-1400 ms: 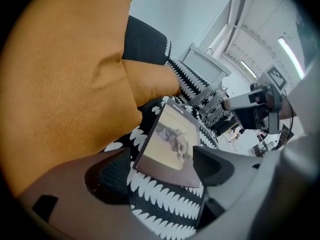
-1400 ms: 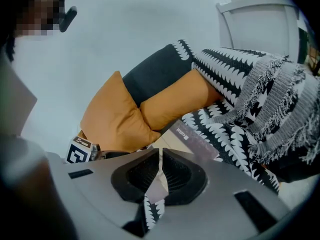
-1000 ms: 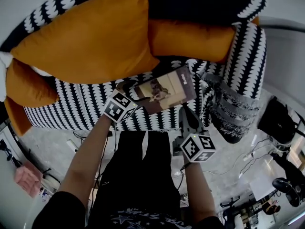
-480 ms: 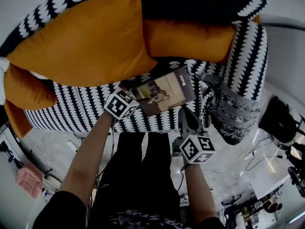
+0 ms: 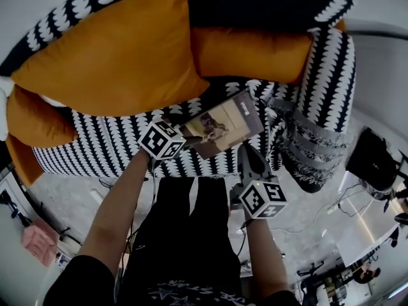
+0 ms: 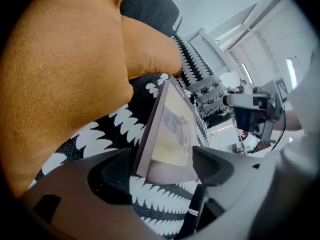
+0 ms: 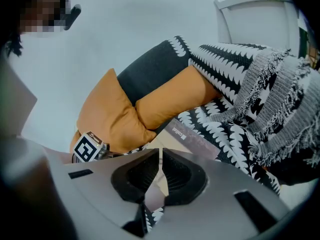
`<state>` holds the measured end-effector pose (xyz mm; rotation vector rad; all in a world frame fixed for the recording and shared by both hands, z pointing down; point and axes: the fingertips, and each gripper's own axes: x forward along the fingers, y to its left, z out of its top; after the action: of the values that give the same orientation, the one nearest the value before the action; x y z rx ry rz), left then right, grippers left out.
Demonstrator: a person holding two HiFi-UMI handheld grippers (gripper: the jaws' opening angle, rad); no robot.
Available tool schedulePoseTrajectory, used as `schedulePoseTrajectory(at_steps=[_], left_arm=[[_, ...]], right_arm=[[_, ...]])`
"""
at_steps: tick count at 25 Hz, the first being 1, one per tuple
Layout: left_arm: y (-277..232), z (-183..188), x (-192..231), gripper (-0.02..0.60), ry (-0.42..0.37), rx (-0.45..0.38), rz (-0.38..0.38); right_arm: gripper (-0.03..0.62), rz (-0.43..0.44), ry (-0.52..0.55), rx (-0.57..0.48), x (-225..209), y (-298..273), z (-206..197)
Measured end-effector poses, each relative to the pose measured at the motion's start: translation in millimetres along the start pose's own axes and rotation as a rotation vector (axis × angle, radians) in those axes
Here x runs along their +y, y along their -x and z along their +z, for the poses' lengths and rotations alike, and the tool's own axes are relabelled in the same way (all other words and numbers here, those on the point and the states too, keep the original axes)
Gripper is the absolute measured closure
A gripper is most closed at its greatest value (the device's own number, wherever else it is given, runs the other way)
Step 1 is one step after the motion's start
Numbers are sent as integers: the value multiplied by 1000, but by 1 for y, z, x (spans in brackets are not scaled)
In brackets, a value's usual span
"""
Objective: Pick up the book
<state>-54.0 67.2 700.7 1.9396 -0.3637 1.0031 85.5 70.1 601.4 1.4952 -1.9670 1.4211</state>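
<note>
While viewing frame centre, note right gripper point(image 5: 242, 149) clamped on lower right edge of book point(image 5: 224, 122) and left gripper point(image 5: 184, 128) spread open astride its left corner, over sofa point(image 5: 105, 144).

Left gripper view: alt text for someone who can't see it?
A thin beige-covered book stands tilted, its corner between the left gripper's spread grey jaws; behind lie a black-and-white patterned sofa and an orange cushion.
</note>
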Motion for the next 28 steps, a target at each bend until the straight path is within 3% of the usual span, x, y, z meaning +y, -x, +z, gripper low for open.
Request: schedulePoseTrajectory(at_steps=[5, 6, 8, 17, 23, 28], left_arm=[[13, 8, -13, 210, 1, 4, -67], [18, 4, -20, 261, 9, 5, -93], [21, -3, -31, 279, 4, 16, -120], [-4, -4, -10, 244, -33, 25, -33], [13, -28, -12, 239, -28, 61, -49], [-14, -26, -1, 236, -3, 68, -44]], right_arm=[[559, -11, -3, -2, 3, 5, 0], [559, -11, -3, -2, 7, 8, -3], [559, -12, -5, -5, 12, 12, -6], [559, -25, -2, -17, -5, 9, -8], [559, -26, -5, -15, 19, 25, -23], [559, -33, -15, -11, -1, 21, -26]])
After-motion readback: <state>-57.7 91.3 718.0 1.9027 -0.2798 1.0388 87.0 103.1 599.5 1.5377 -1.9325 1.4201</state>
